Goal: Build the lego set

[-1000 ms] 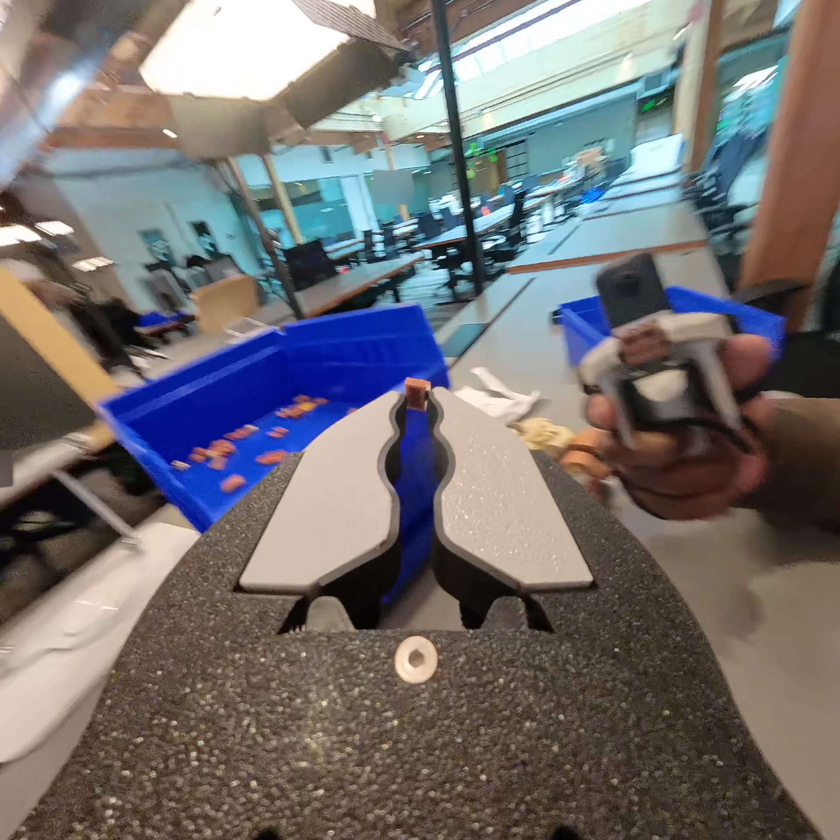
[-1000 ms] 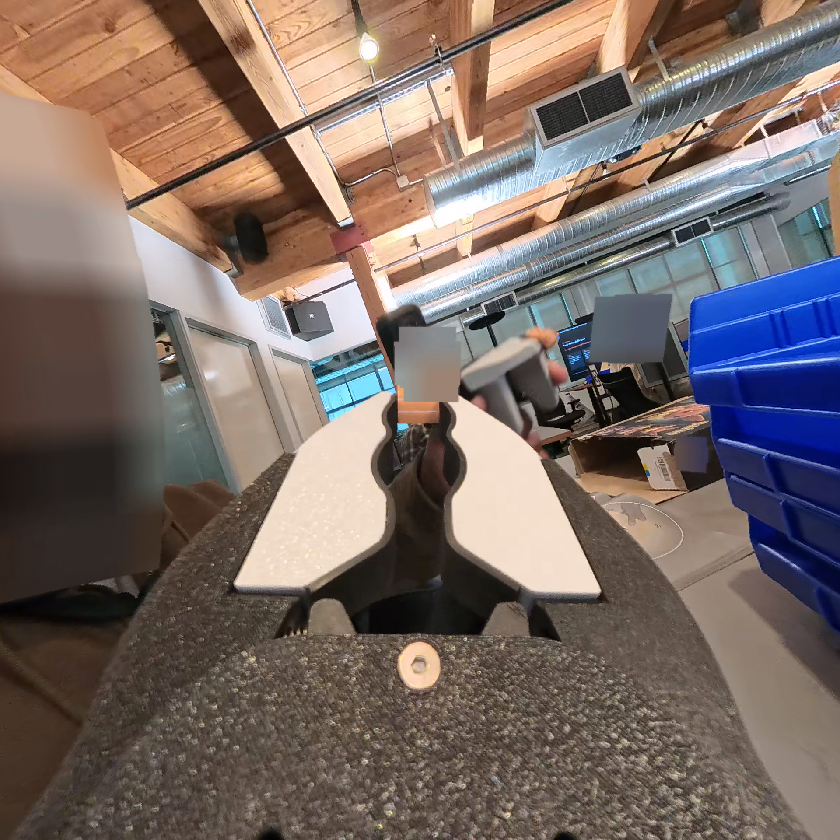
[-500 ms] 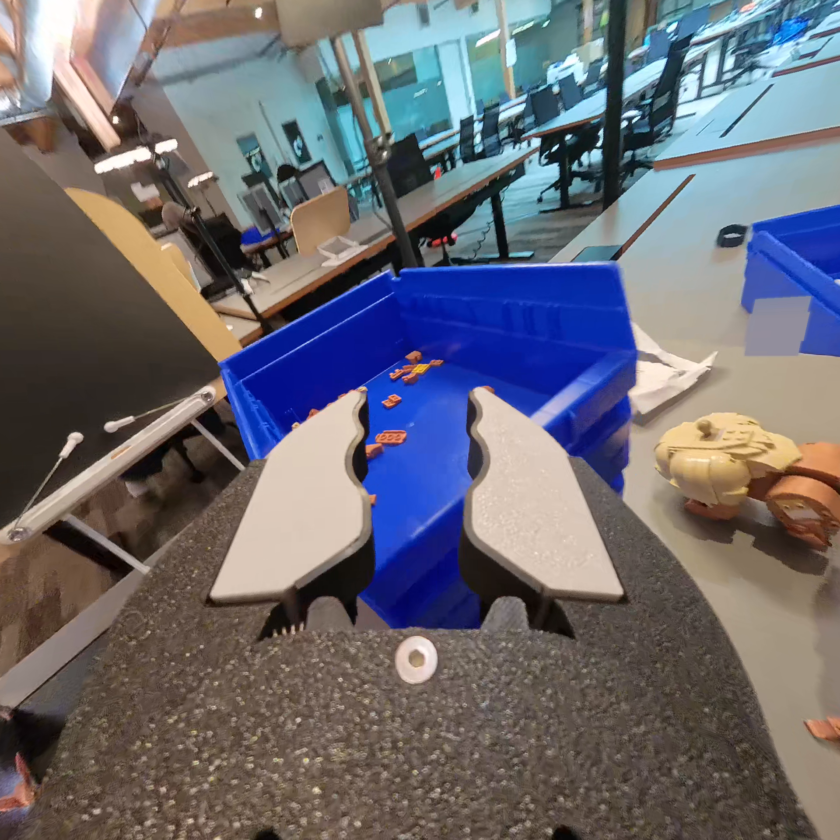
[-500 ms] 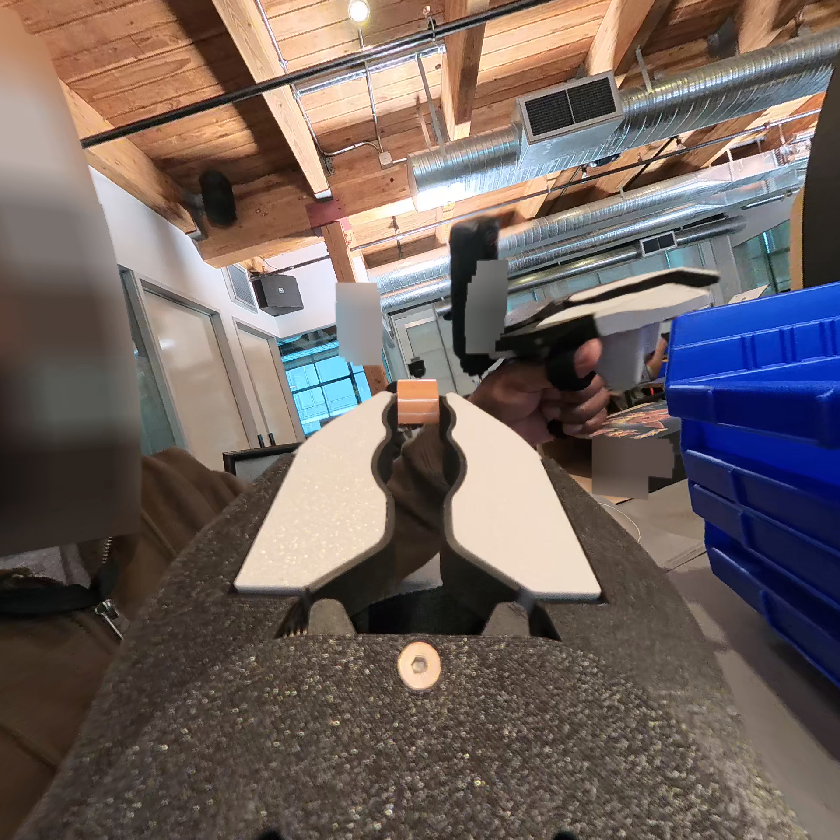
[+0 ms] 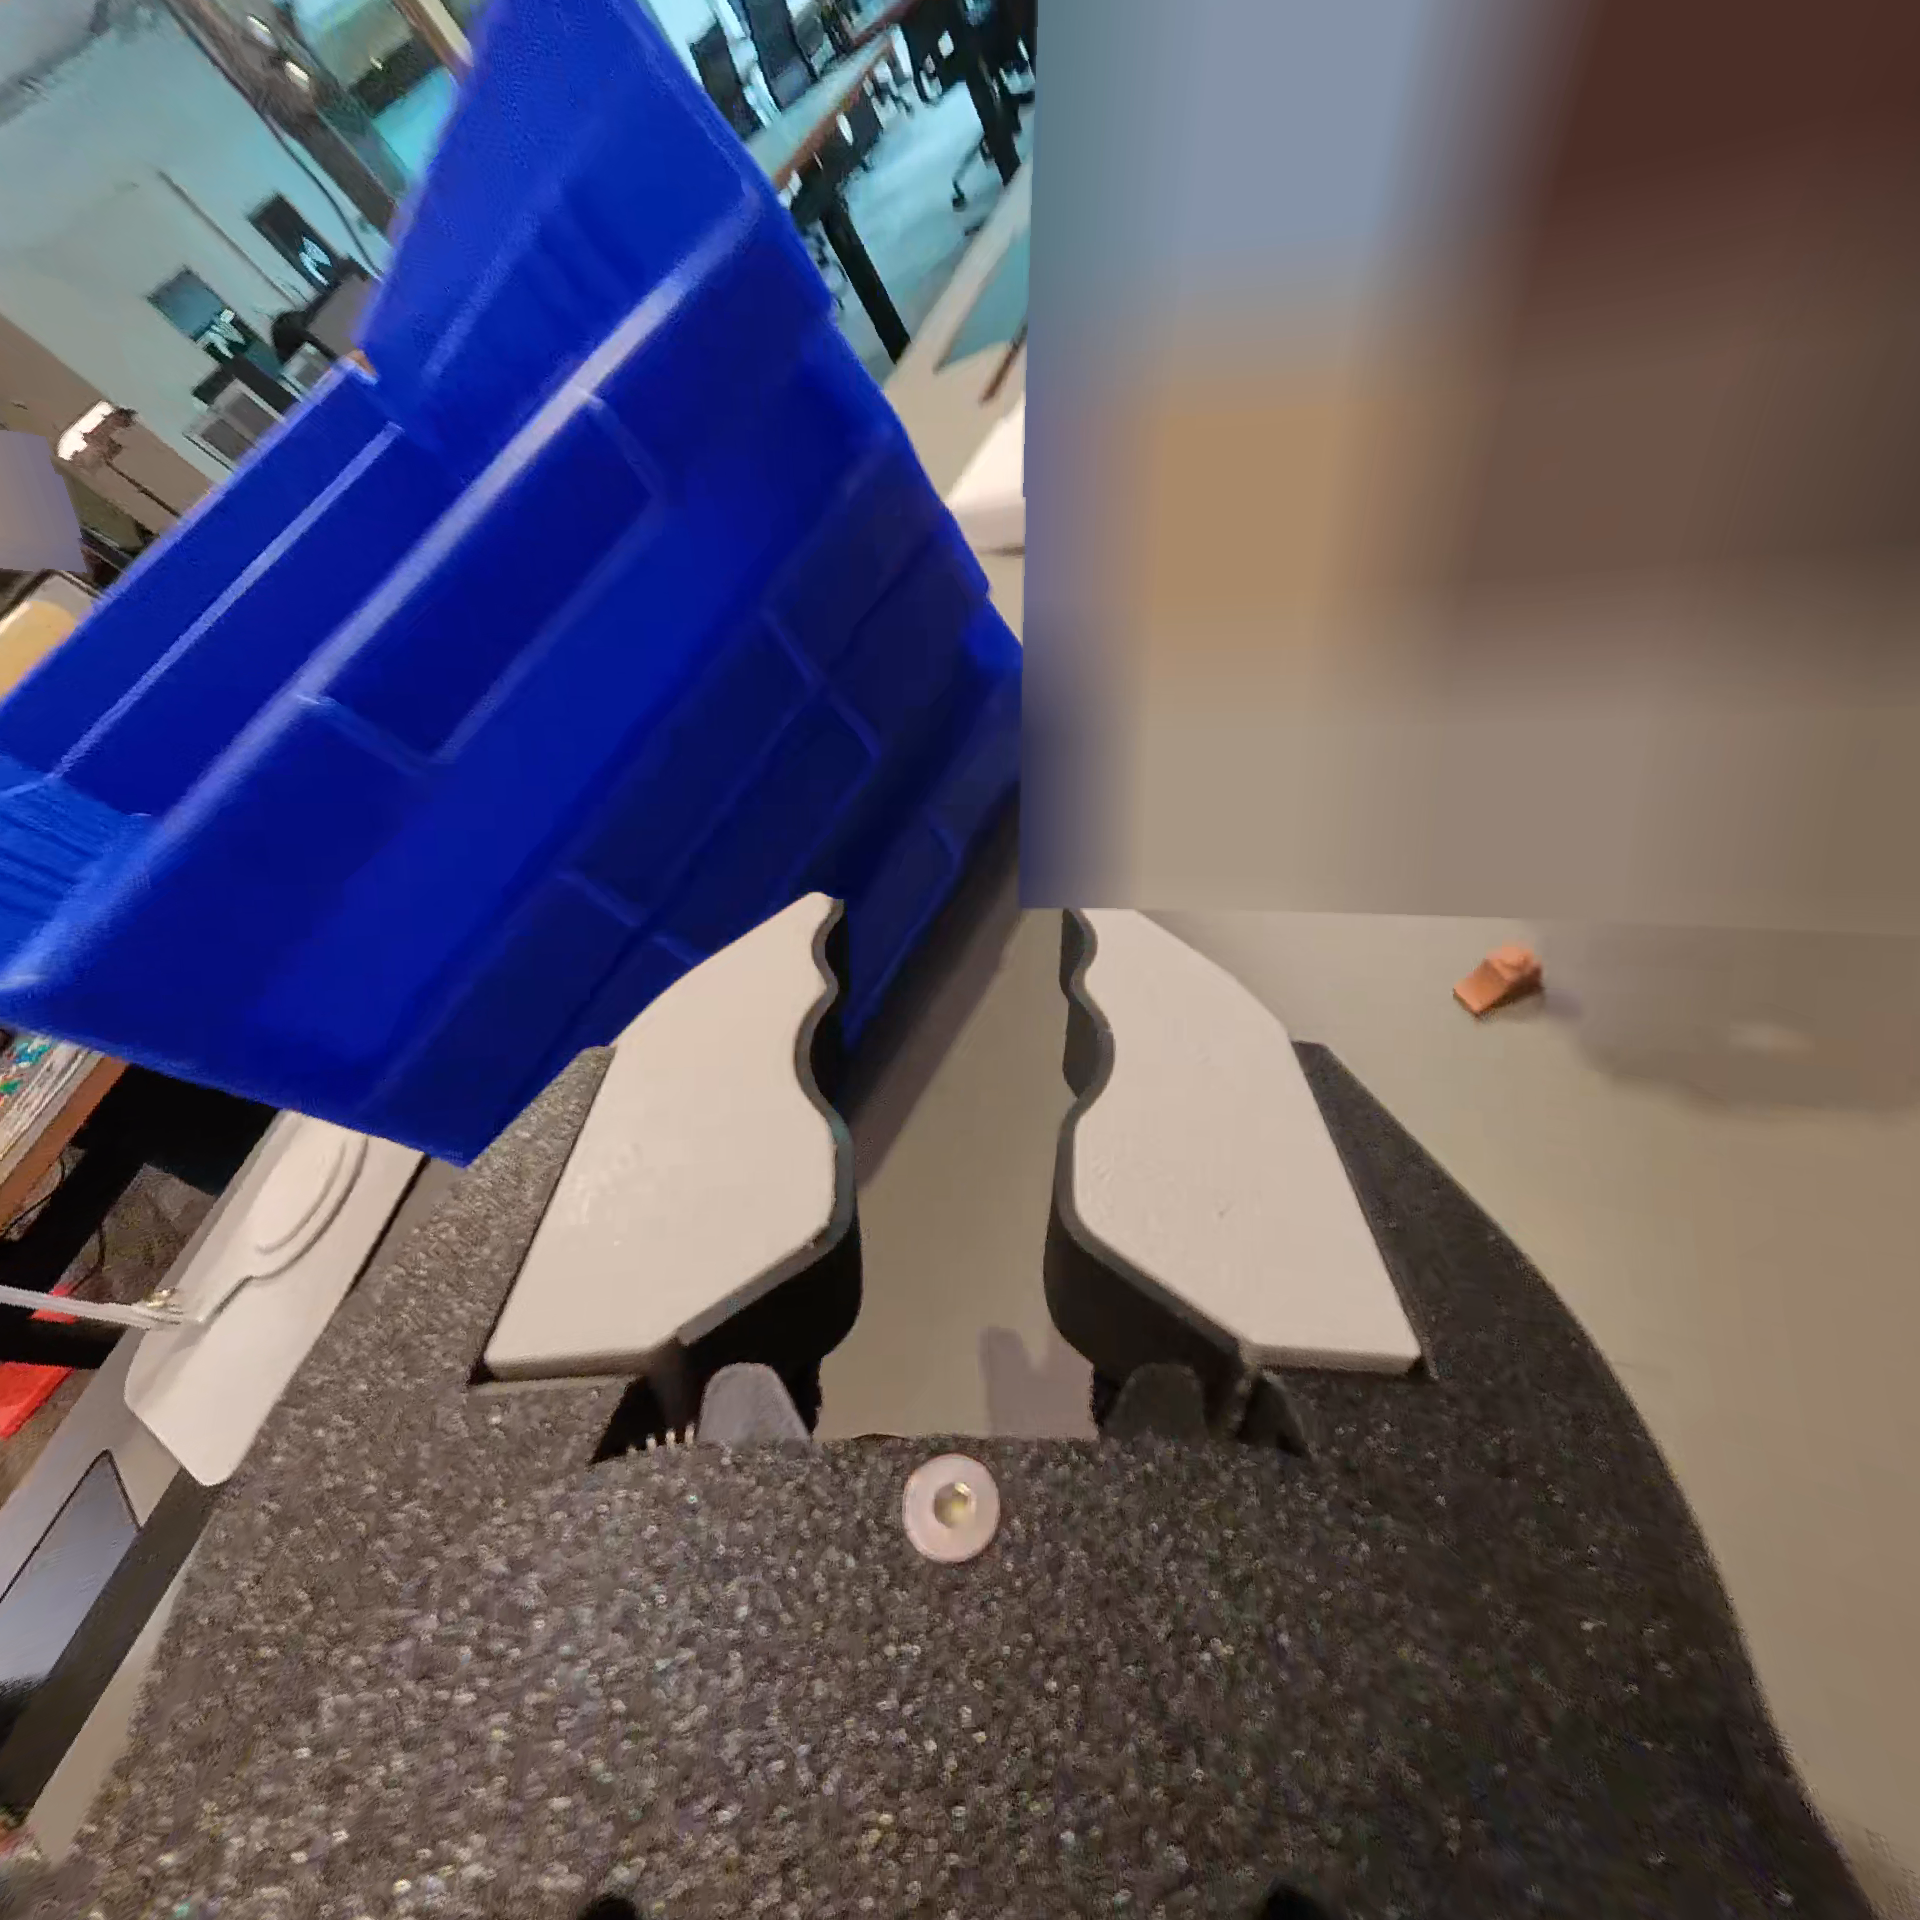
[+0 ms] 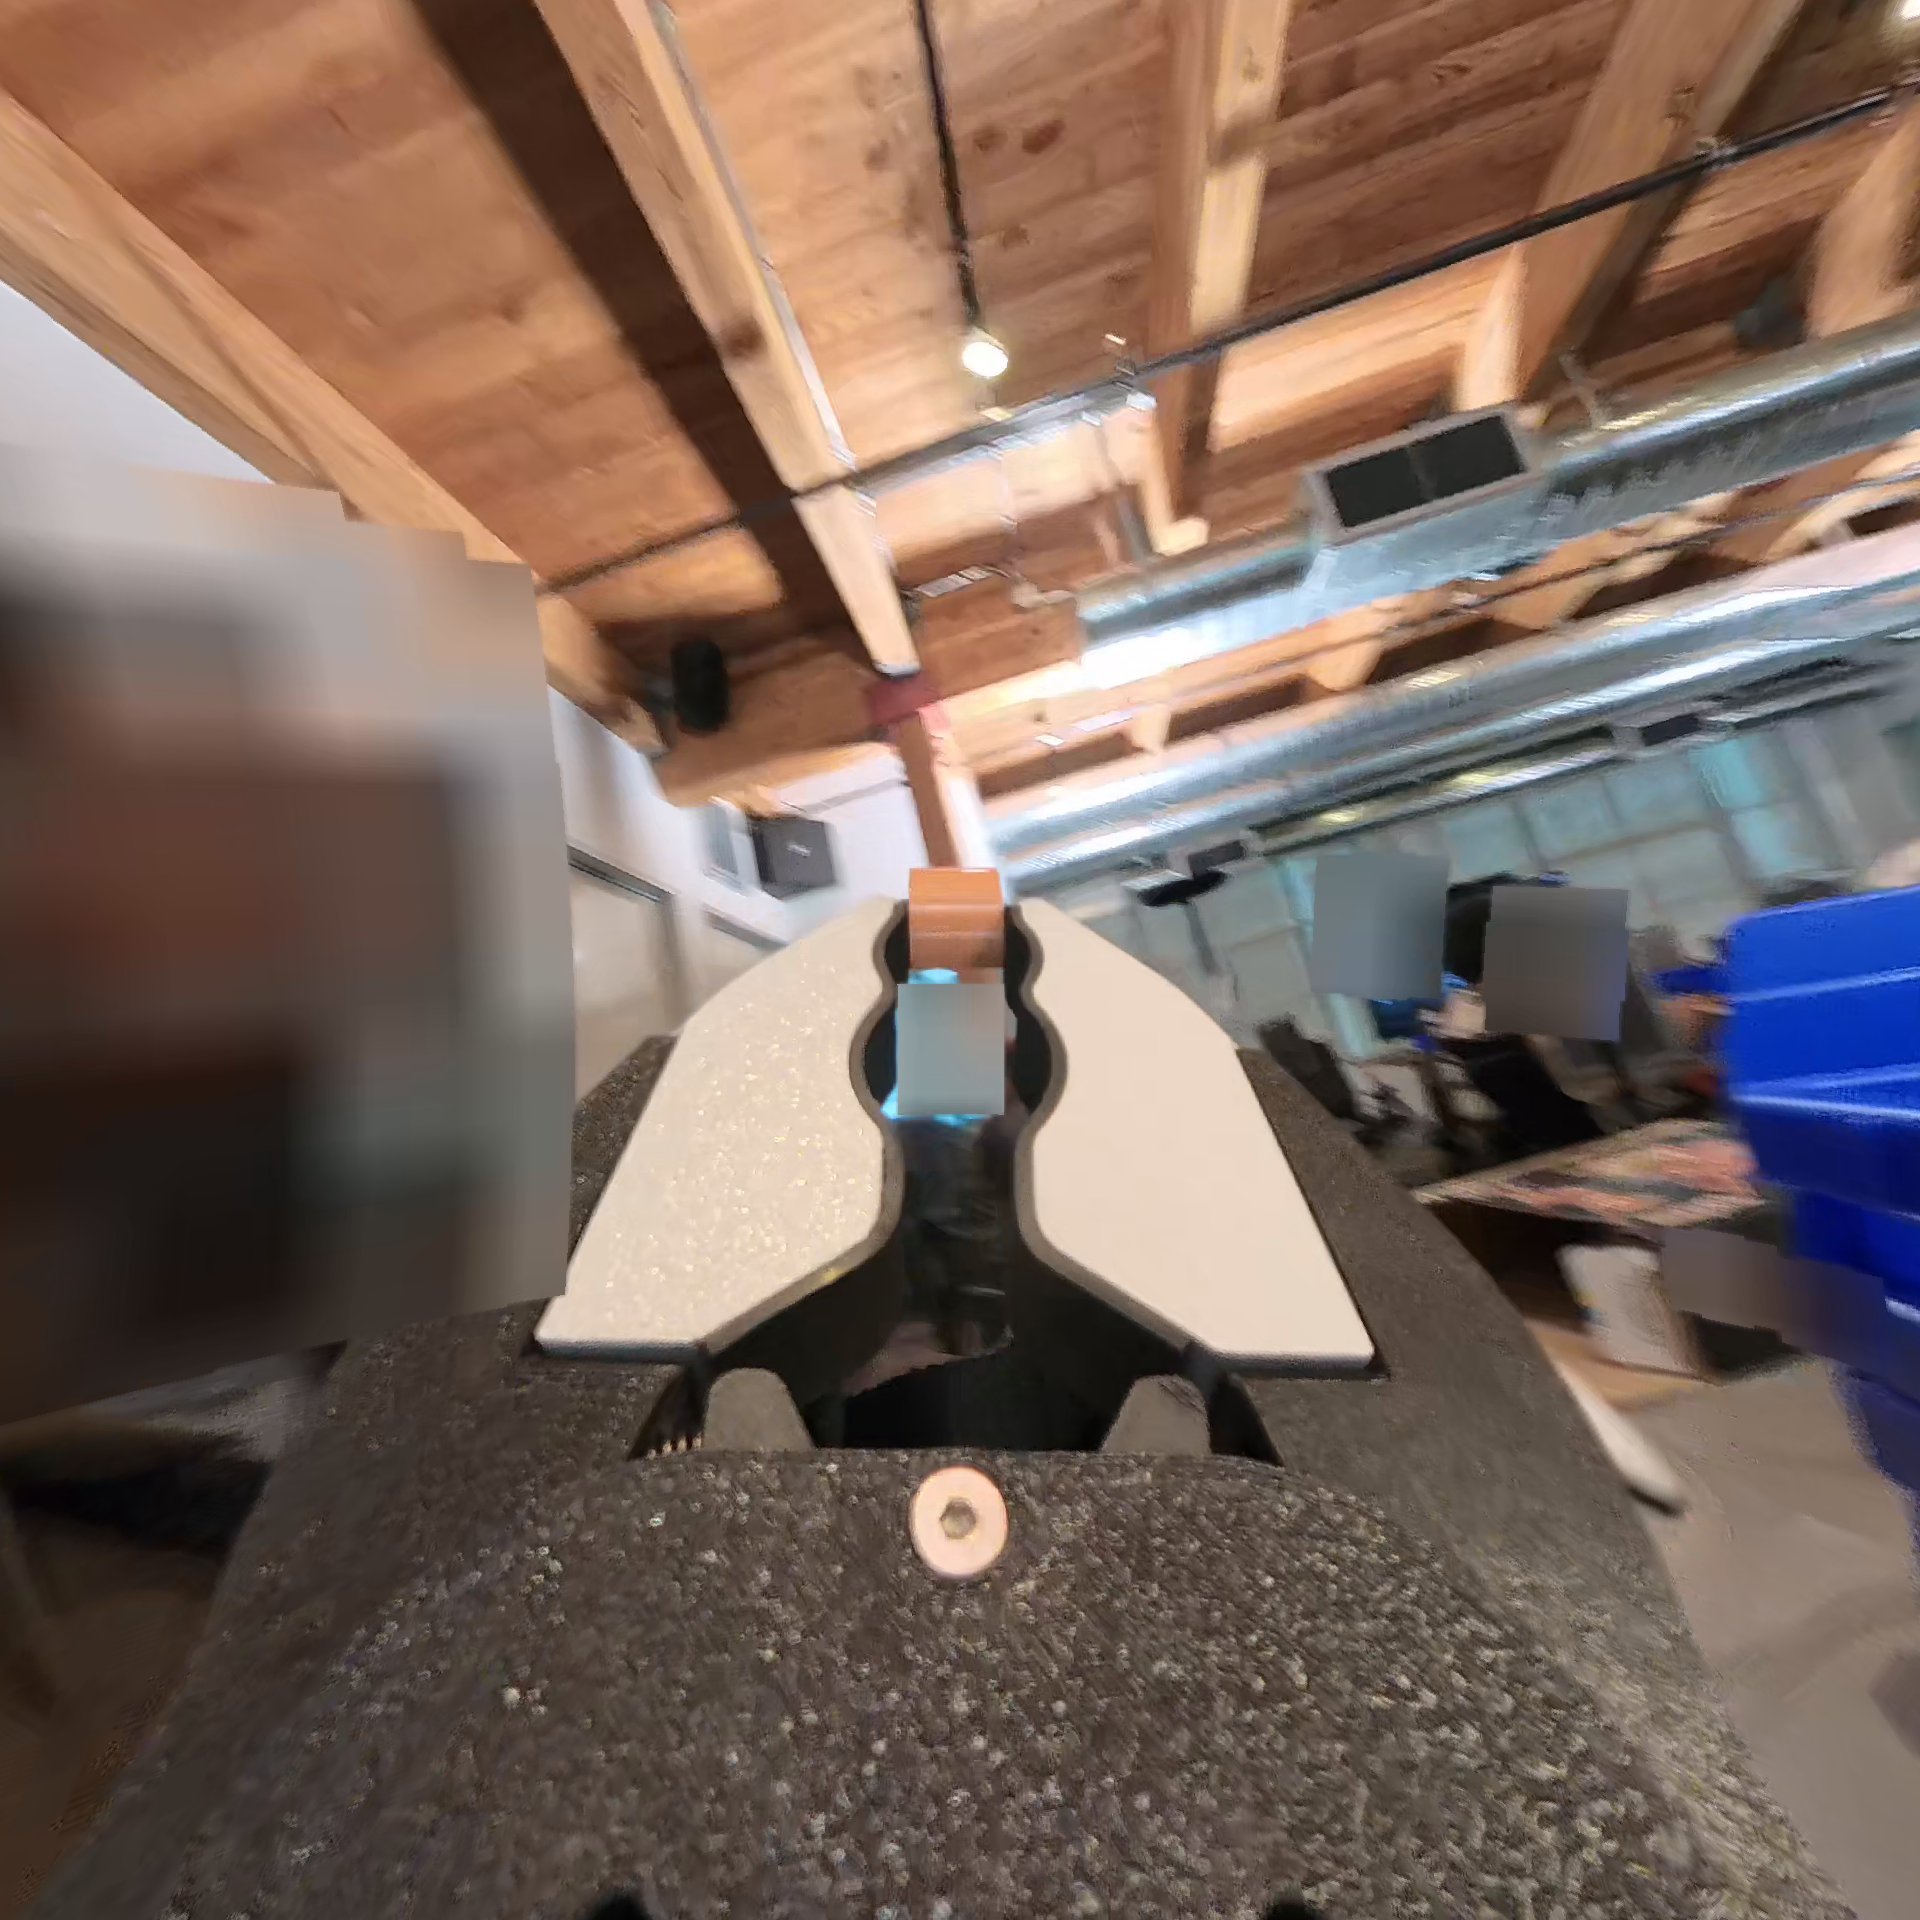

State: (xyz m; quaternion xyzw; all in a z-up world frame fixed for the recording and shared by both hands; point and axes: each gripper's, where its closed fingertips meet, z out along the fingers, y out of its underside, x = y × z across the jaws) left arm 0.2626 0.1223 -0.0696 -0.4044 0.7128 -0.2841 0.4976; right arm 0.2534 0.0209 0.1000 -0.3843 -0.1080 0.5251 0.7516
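In the left wrist view my left gripper (image 5: 951, 925) is open and empty, low over the grey table (image 5: 1558, 1247), close beside the outer wall of a blue bin (image 5: 520, 675). A small brown sloped brick (image 5: 1498, 981) lies on the table to the right of the fingers. In the right wrist view my right gripper (image 6: 954, 914) is shut on a small orange-brown brick (image 6: 953, 923) held at the fingertips. It is raised and points up toward the wooden ceiling. The lego model is hidden.
Stacked blue bins (image 6: 1860, 1091) stand at the right edge of the right wrist view. A white flat sheet (image 5: 260, 1278) lies by the table's left edge below the bin. Office desks and chairs (image 5: 883, 83) are far behind. The gap from one gripper's tips to the other's is roughly 20 cm.
My left gripper let go of its small brick, opened wider and dropped down beside the blue bin. My right gripper kept its brick and tilted further up toward the ceiling.
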